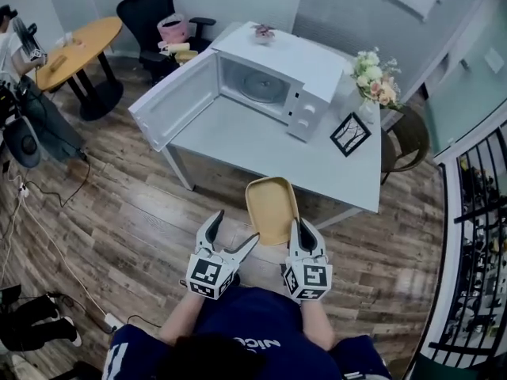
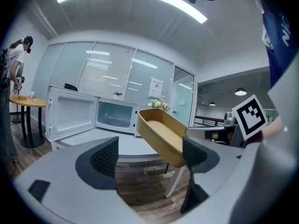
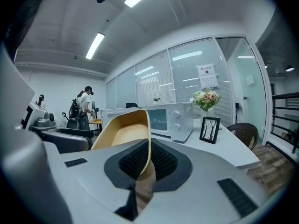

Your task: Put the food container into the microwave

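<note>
A shallow tan food container [image 1: 271, 208] hangs in the air just in front of the white table's [image 1: 261, 145] near edge. My right gripper [image 1: 302, 229] is shut on its right rim; in the right gripper view the rim [image 3: 145, 139] runs between the two black pads. To the left of the container my left gripper [image 1: 236, 226] stands open with nothing in it, and the container [image 2: 161, 134] shows just past its right finger. The white microwave [image 1: 269, 77] stands at the back of the table with its door [image 1: 173, 100] swung wide to the left and its cavity bare.
On the right part of the table stand a black picture frame [image 1: 349, 134] and a vase of flowers [image 1: 374, 80]. A wicker chair [image 1: 409, 137] is beyond that end. A round wooden table [image 1: 78, 50], an office chair [image 1: 154, 10] and a person are at the far left.
</note>
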Tool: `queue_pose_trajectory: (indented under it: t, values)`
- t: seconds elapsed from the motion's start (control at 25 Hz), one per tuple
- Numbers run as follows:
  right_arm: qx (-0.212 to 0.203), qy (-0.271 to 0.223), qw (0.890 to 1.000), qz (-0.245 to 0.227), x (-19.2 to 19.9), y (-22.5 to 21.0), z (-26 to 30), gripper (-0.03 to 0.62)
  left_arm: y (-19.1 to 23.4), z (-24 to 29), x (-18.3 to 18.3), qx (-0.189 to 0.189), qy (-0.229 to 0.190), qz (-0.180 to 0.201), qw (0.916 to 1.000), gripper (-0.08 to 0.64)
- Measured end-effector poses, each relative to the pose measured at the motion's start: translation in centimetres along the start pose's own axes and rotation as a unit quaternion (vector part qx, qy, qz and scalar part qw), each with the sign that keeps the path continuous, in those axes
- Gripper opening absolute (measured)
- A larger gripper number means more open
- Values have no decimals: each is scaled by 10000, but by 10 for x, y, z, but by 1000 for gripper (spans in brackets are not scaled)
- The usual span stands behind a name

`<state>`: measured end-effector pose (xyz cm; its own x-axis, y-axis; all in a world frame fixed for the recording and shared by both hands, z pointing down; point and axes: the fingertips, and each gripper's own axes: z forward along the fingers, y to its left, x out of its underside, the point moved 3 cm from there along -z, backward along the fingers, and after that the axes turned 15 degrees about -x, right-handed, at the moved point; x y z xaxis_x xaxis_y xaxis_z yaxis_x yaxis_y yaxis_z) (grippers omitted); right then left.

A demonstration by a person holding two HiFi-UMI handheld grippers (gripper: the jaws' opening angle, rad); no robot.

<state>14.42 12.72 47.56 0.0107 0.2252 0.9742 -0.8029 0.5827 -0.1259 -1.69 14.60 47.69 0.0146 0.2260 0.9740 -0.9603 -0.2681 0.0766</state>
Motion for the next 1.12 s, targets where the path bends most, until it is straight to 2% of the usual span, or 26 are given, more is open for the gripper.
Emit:
queue_pose_trajectory:
  t: [0.28, 0.6, 0.88, 1.12]
  values:
    - [349, -59, 9991, 220, -1, 1, 52, 29, 45, 35, -10, 342, 19, 32, 9994, 423]
    - [581, 173, 9976, 341, 2, 0, 81, 29, 79, 59, -13, 393, 107, -142, 9991, 423]
    - [577, 310, 9973, 326, 2, -14, 112, 29, 93, 82, -11, 376, 211, -224, 9988, 417]
    - [291, 405, 9984, 275, -2, -37, 164, 29, 116, 119, -15, 81, 266, -195, 9994, 408]
